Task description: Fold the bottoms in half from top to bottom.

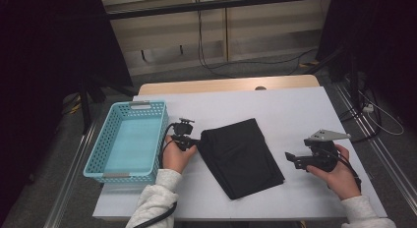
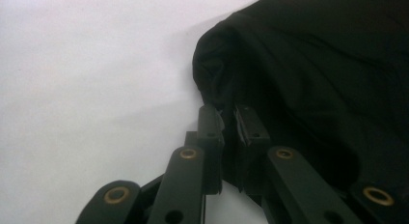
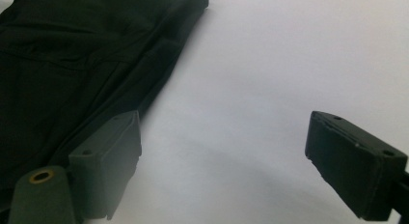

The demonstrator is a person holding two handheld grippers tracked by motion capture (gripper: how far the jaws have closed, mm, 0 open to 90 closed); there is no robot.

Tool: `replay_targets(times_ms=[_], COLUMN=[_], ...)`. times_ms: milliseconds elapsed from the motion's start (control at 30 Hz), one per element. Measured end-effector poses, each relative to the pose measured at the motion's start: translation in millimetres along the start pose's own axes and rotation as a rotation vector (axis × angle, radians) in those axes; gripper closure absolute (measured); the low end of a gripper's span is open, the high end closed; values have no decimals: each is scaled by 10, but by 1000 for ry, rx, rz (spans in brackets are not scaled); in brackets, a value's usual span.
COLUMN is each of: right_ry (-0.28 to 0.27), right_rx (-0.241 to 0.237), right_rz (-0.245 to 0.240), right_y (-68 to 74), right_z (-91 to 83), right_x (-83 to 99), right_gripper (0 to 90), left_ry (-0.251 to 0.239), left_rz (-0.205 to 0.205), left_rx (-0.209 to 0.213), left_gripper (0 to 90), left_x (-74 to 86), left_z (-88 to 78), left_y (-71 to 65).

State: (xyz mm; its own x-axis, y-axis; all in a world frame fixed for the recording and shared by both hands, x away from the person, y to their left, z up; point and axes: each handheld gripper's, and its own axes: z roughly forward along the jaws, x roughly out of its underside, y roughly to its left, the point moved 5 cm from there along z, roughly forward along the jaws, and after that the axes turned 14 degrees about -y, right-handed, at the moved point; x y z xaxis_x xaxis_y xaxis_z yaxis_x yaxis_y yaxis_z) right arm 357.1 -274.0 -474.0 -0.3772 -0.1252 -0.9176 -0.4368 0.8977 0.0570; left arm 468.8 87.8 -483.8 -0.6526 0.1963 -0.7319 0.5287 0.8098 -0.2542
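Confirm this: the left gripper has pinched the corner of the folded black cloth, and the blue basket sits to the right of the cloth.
Not quite: the blue basket sits left of the folded black cloth, as the high view shows. The left gripper does pinch its corner.

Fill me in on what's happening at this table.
A person sits at a white table with a gripping tool in each hand. The left tool has pinched shut on the near-left edge of a folded black cloth lying mid-table. The right tool rests to the cloth's right, jaws wide open and holding nothing. A light blue basket with nothing in it sits at the table's left edge, beside the left hand.
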Motion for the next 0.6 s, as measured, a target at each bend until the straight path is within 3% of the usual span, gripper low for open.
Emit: replay_targets(times_ms=[267,600], right_ry=[-2,-8], right_rx=[-5,-13], right_rz=[-1,0], right_y=[12,15], right_z=[0,4], right_x=[-3,-8], right_gripper=[120,120], left_ry=[-29,-29], left_rz=[0,8], left_rx=[-22,-45], left_gripper=[830,830], left_x=[-124,-215], left_z=[4,95], left_y=[63,154])
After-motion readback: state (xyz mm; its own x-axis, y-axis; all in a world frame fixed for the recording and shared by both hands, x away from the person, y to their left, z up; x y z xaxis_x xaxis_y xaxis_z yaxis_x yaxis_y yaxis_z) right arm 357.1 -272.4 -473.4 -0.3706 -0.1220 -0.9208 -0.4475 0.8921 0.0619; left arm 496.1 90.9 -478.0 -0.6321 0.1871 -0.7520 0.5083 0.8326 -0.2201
